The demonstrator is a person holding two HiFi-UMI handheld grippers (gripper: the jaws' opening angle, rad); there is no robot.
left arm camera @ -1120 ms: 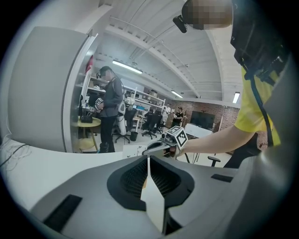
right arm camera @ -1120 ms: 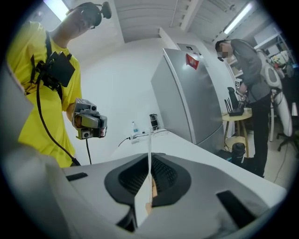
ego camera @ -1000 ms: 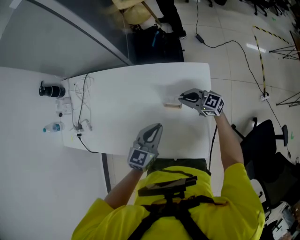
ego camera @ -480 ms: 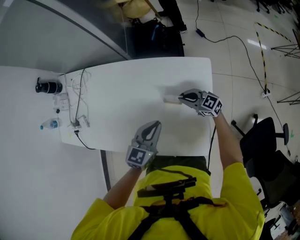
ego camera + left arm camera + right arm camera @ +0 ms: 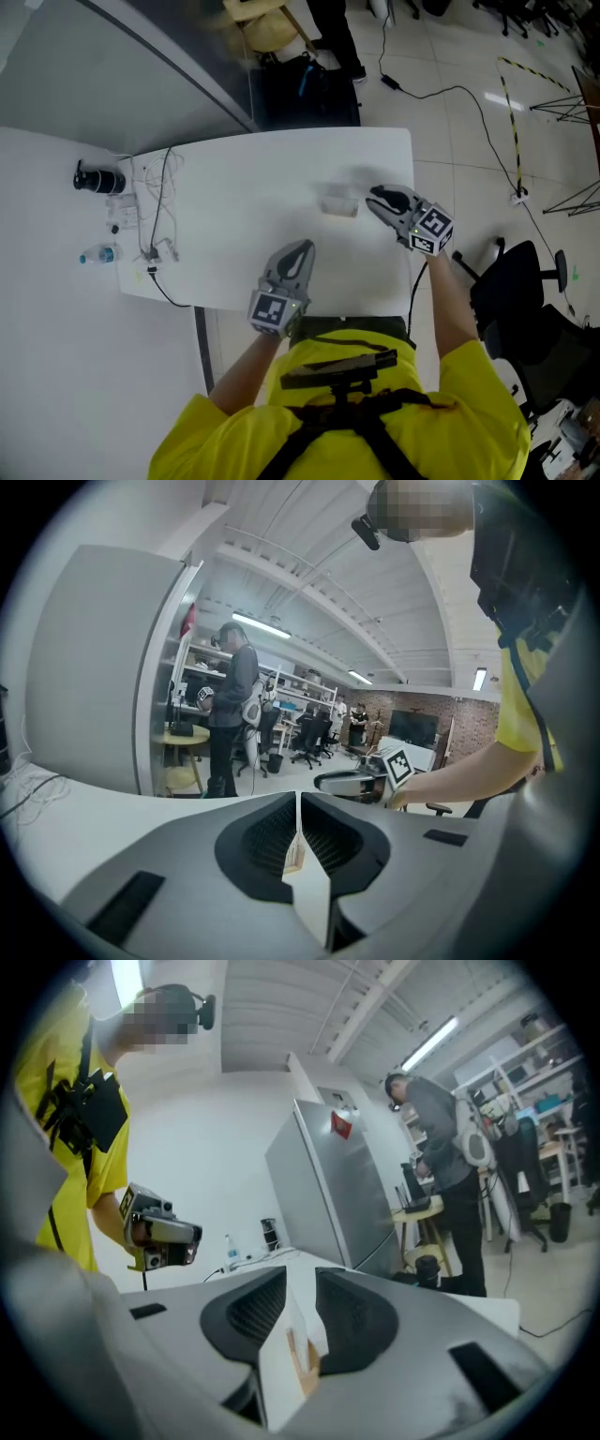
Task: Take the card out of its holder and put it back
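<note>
- The right gripper (image 5: 377, 197) stands just to the right of the wooden holder (image 5: 339, 205) on the white table (image 5: 234, 187), not touching it. Its jaws have just been opening and now stand apart. The card (image 5: 292, 1327) shows in line between them, ahead of the tips, with no pad pressing on it.
- The step looks like the letting-go once the card is seated. To do it well, the gripper should hold its jaws wide and draw straight back from the holder along the card's own plane, so that no pad brushes the card or tips the light holder.
- The left gripper (image 5: 300, 251) hangs on the person's side of the holder, well apart from it, its jaws pressed together on nothing. It is best kept clear.
- The holder appears to carry the card upright in its slot, though how deep the card sits cannot be told.
- A small bottle (image 5: 99, 254) lies far to the left of the holder; its contents cannot be made out.
</note>
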